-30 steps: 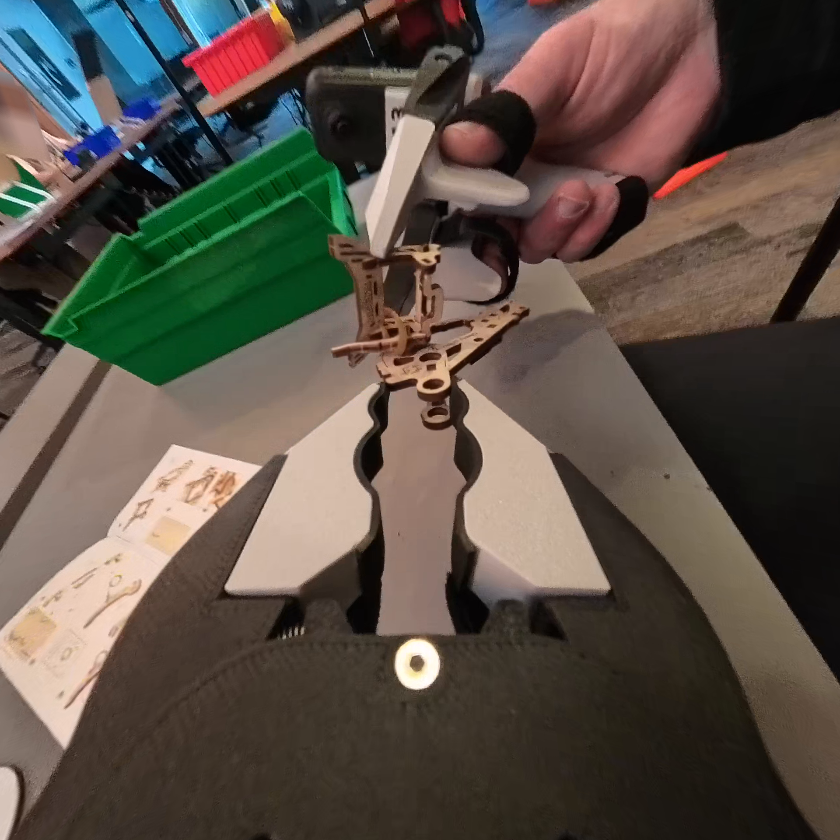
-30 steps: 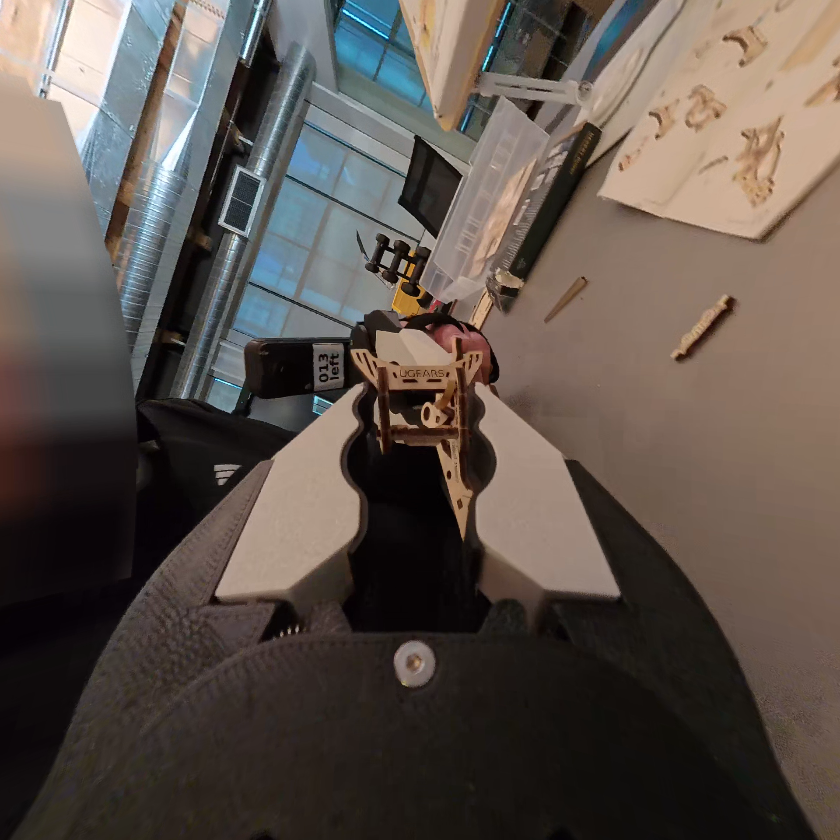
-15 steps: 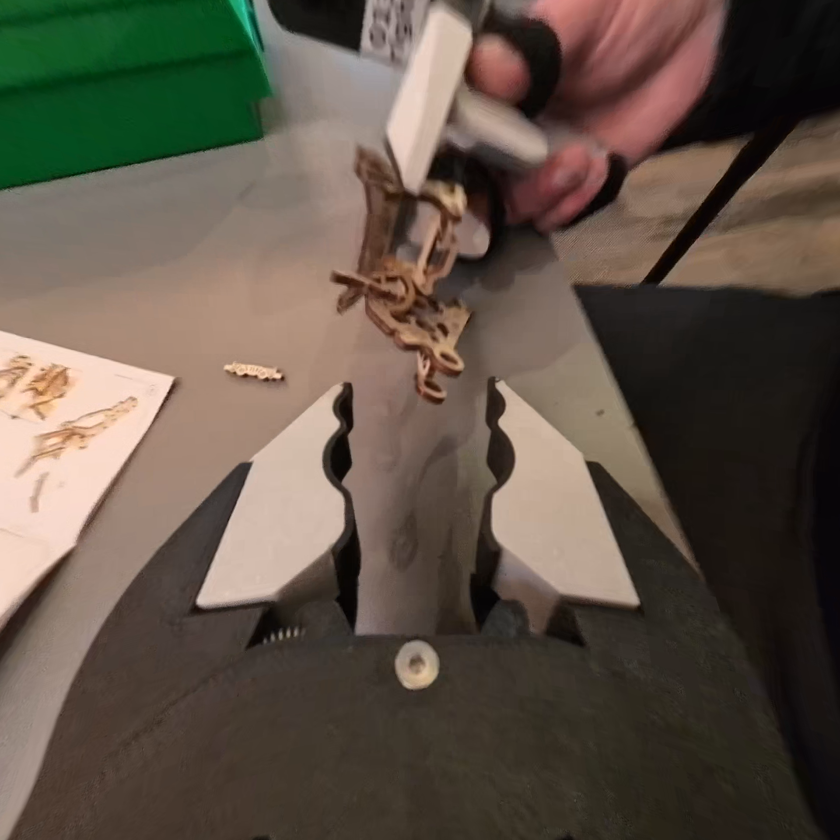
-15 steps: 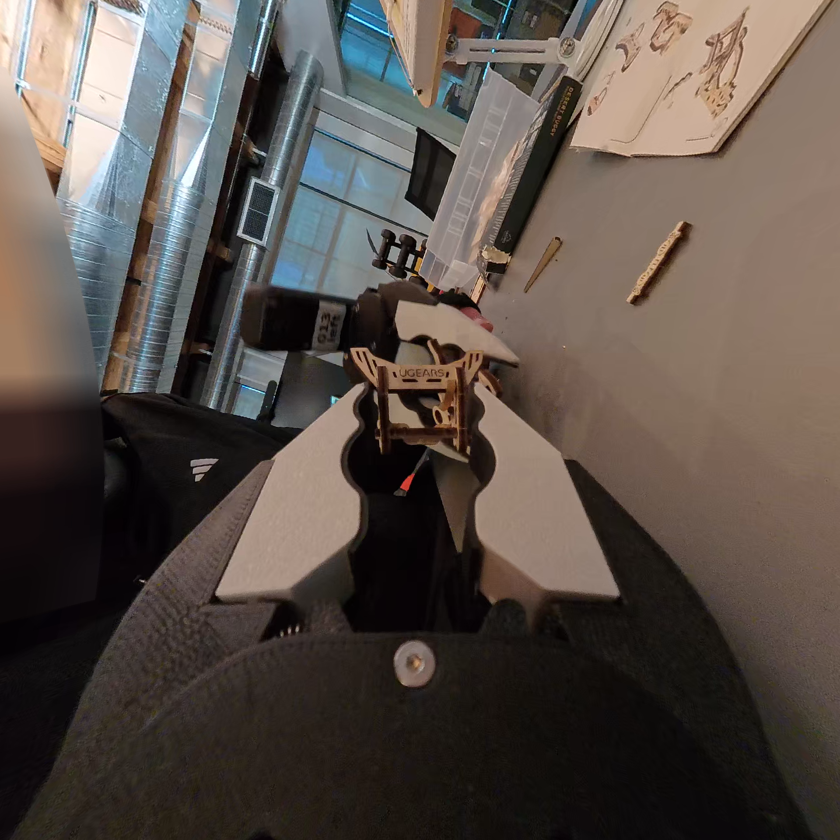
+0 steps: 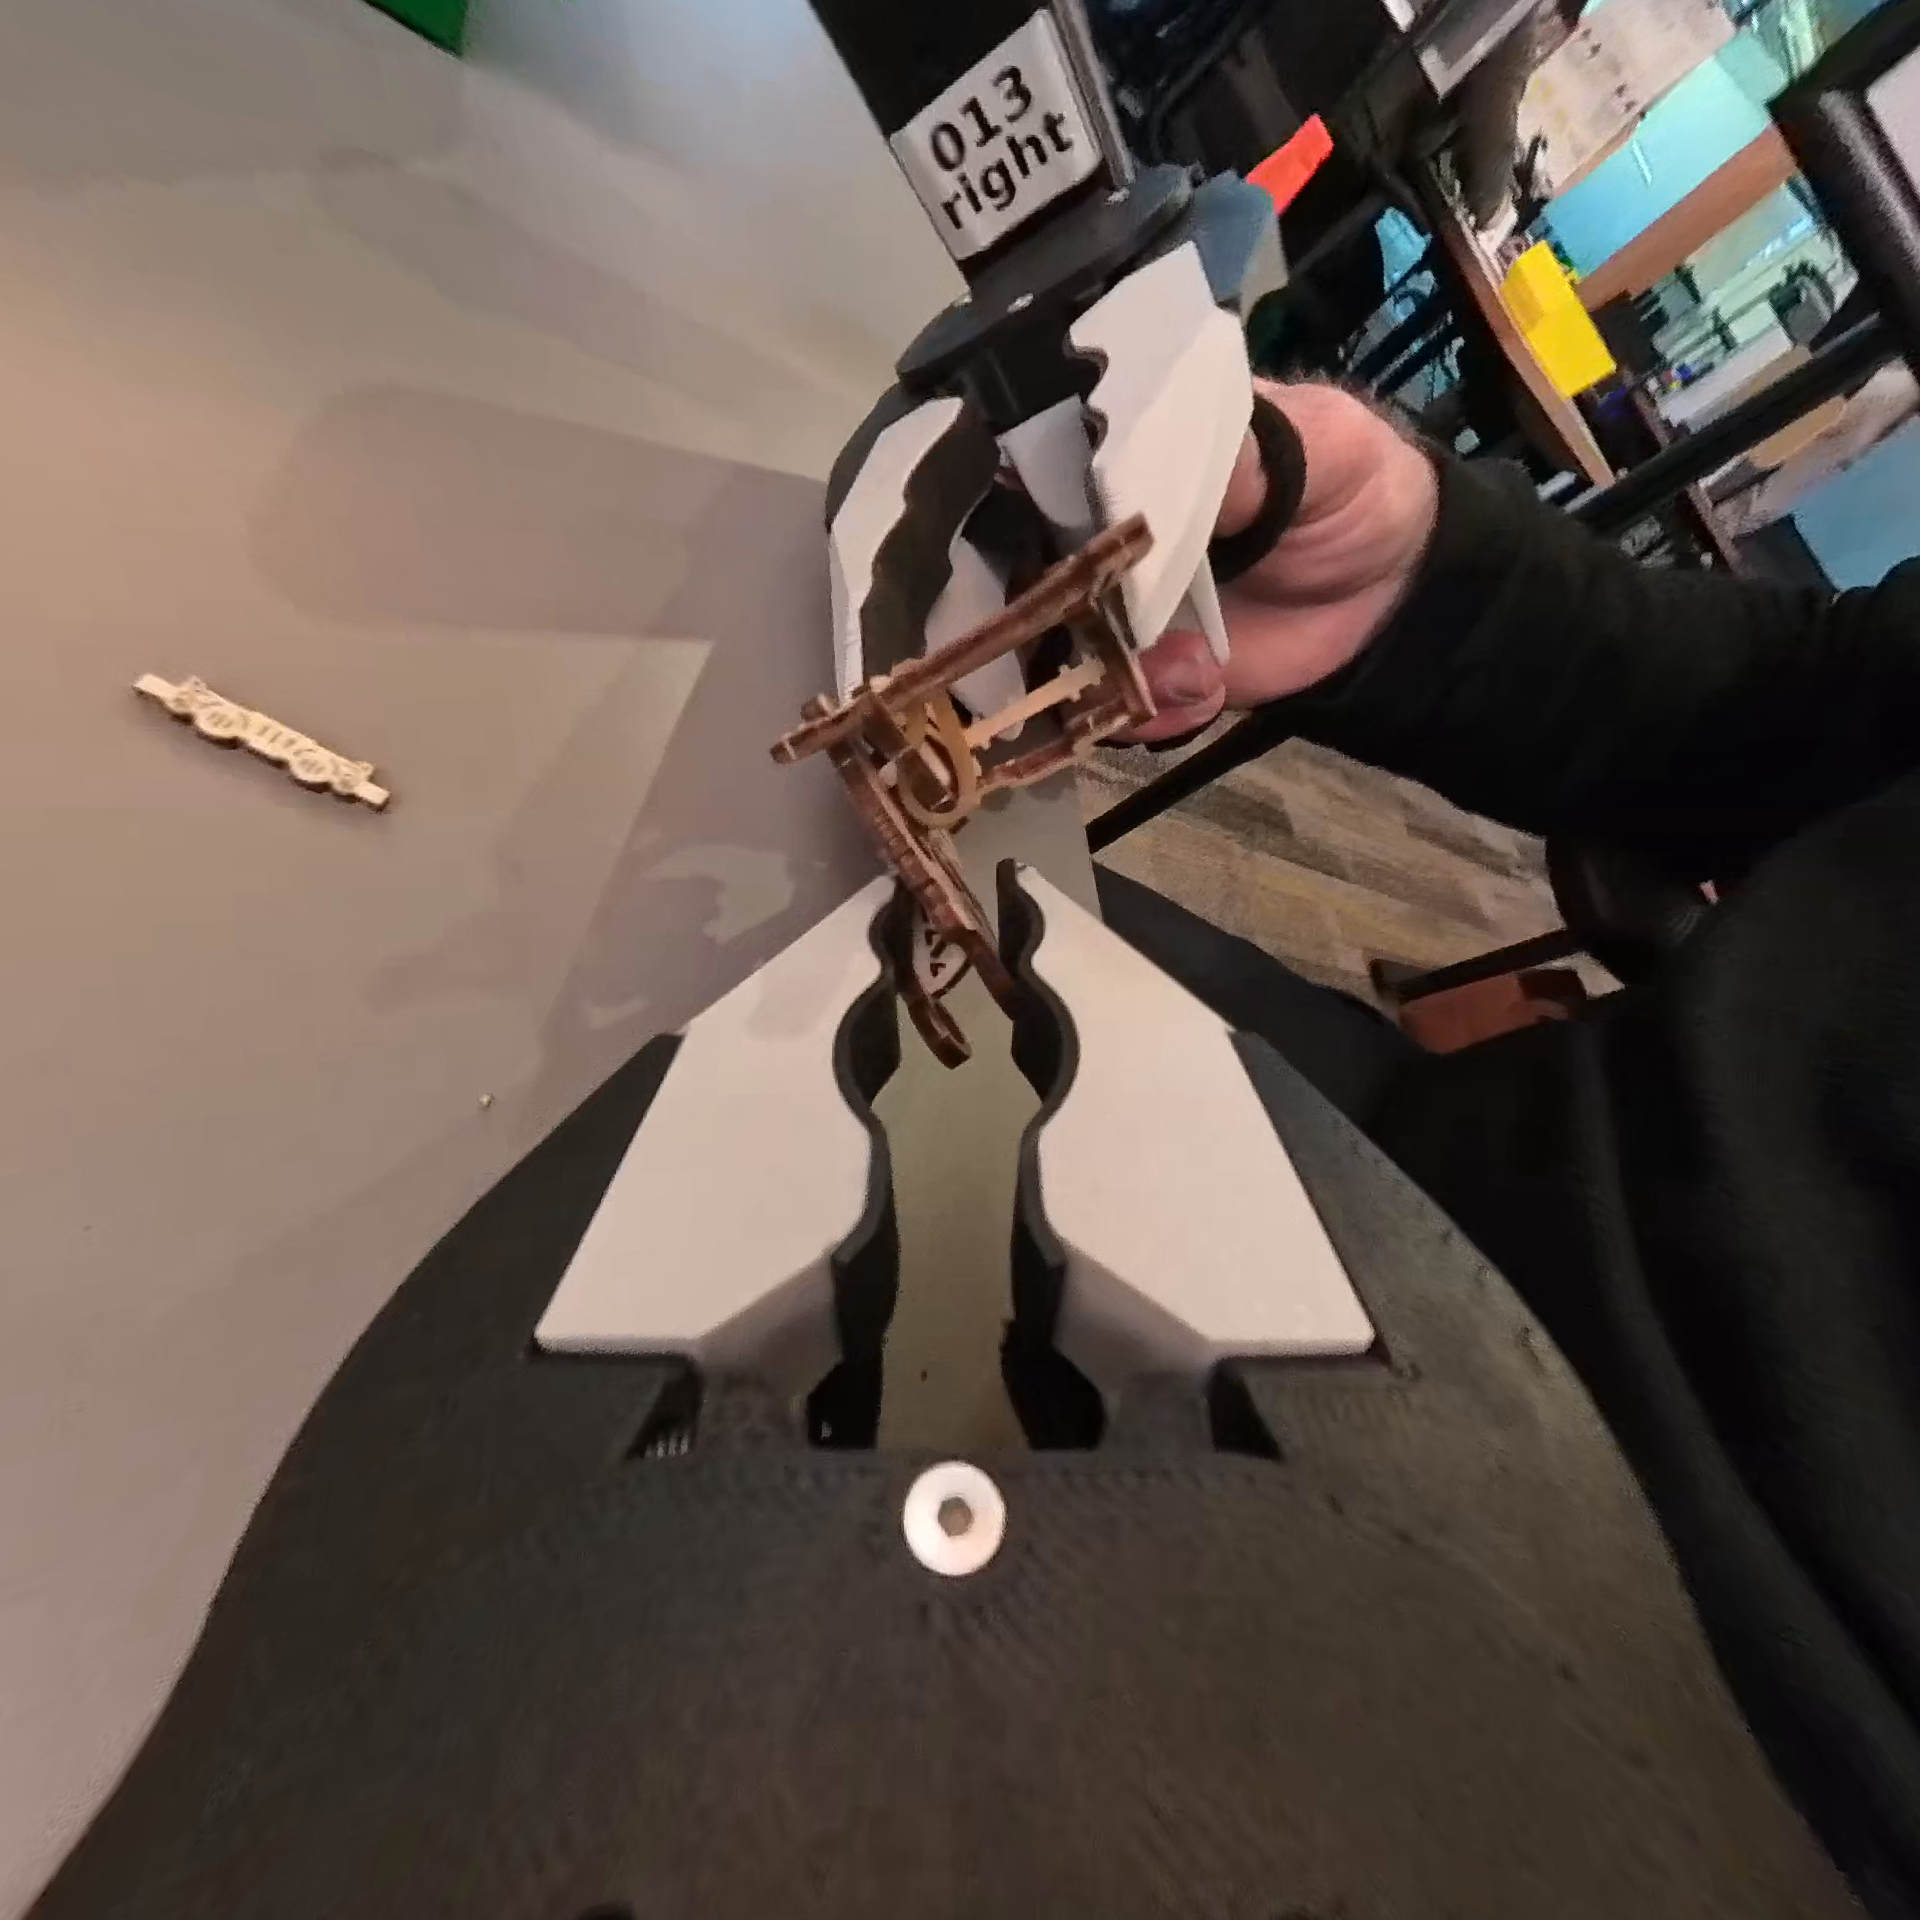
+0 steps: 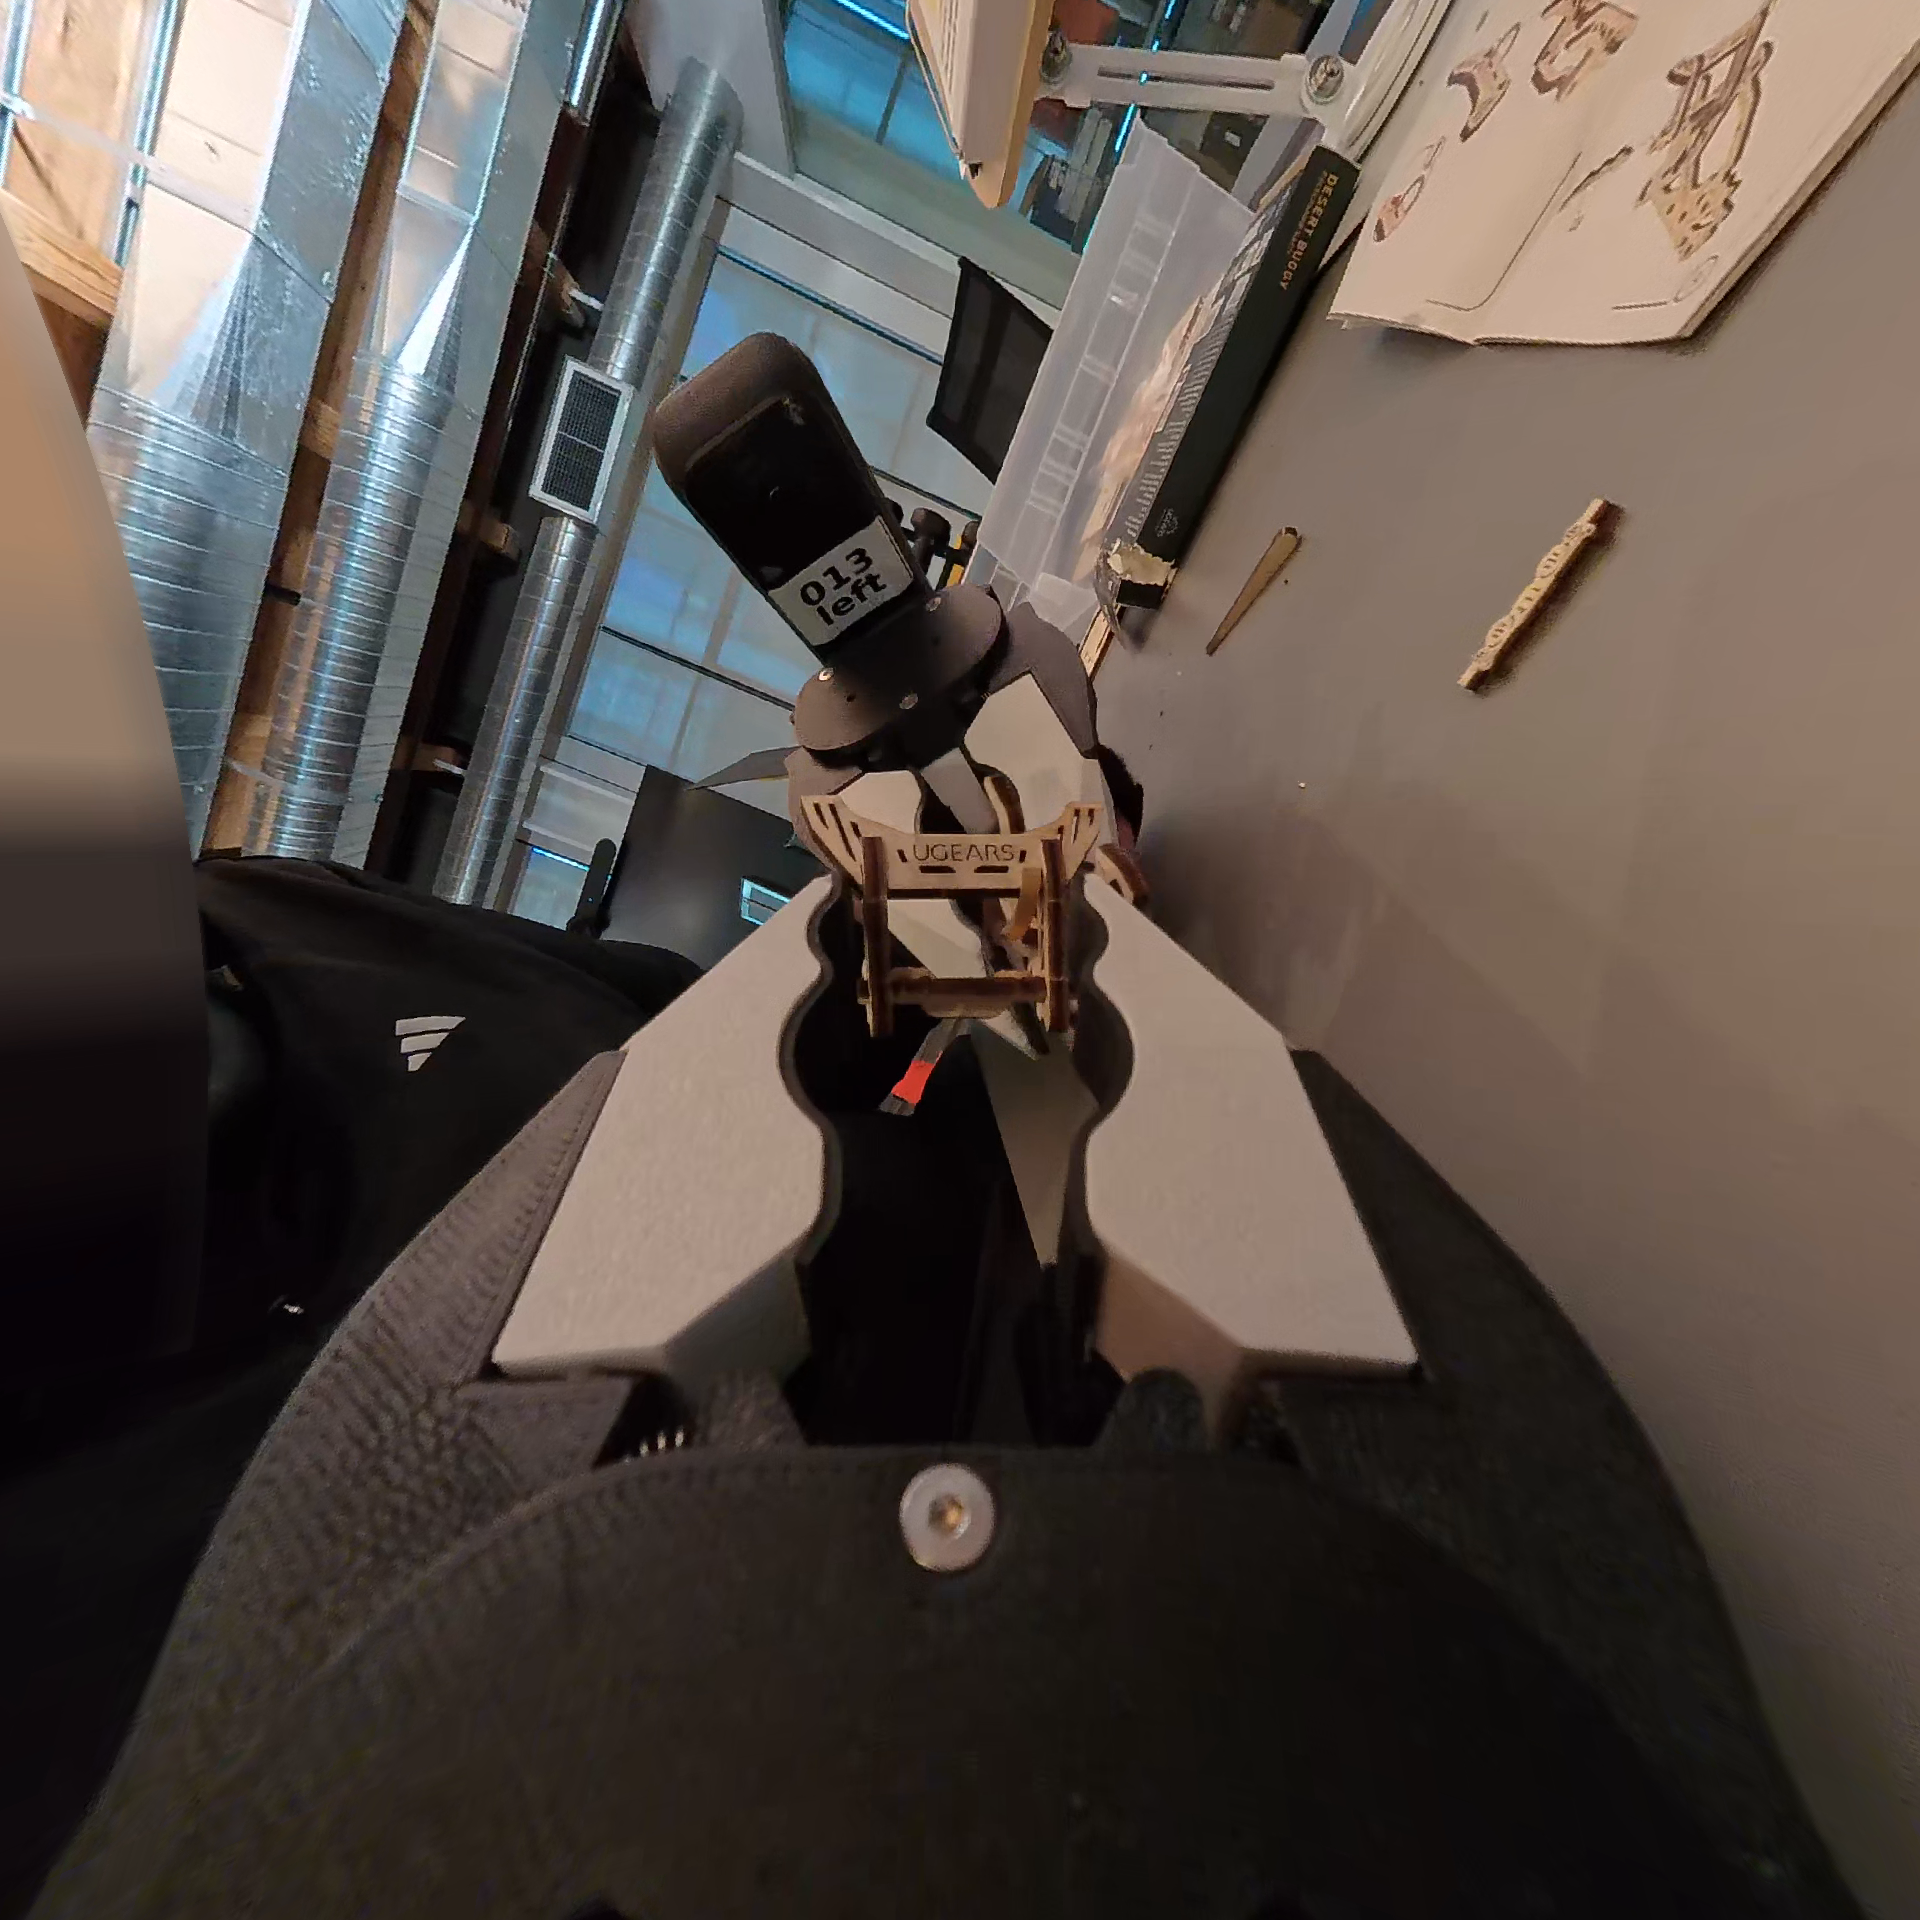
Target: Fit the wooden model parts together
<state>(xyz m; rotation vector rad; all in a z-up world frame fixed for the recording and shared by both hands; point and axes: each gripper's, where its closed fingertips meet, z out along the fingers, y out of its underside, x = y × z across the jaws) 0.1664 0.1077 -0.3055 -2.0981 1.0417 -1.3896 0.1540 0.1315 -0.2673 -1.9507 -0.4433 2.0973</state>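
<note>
My right claw (image 6: 961,914) grips the wooden model (image 6: 961,925); I'd close my near-shut left claw (image 5: 943,894) squarely on its dangling arm (image 5: 935,935), then press gently.

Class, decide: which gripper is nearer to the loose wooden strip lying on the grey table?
Left. The left gripper sits beside the wooden strip, though well apart; the right gripper is farther off, gripping the wooden model.

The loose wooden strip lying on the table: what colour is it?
The wooden strip is pale tan, clearest in the left wrist view.
</note>
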